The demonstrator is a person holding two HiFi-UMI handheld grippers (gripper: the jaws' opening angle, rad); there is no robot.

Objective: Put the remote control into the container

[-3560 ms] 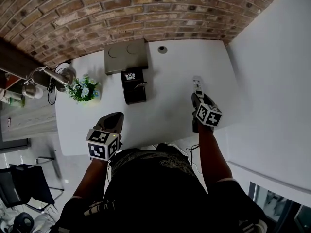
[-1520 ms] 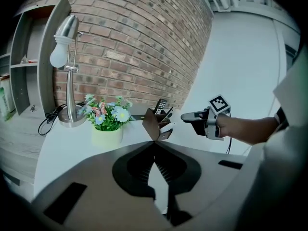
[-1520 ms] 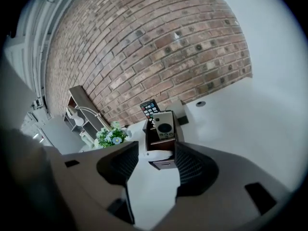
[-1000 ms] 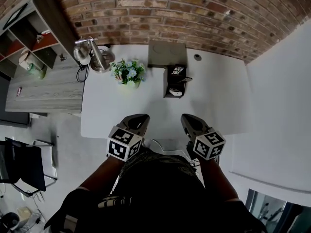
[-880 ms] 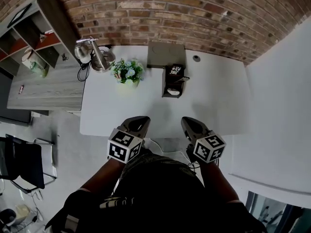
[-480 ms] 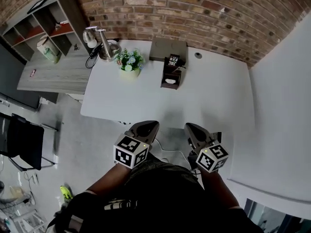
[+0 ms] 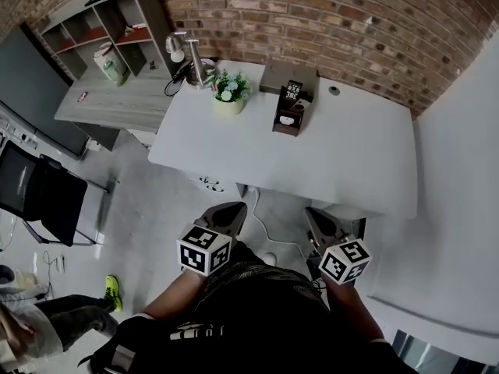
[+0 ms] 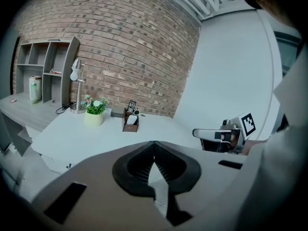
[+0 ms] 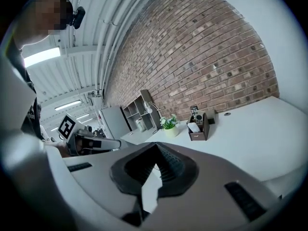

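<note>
Hanging clenched and empty, the left gripper [image 7: 231,211] and right gripper [image 7: 316,216] sit side by side off the near edge of the white table [image 7: 351,154]. The white remote control [image 7: 288,120] lies in the dark container [image 7: 285,132] toward the table's far side, well apart from both. Earlier the right gripper held it above the table; both grippers have since drawn back.

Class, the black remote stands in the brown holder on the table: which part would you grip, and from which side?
Probably its top end, from above: the remote stands on end, and only that end clears the walls of the holder.
</note>
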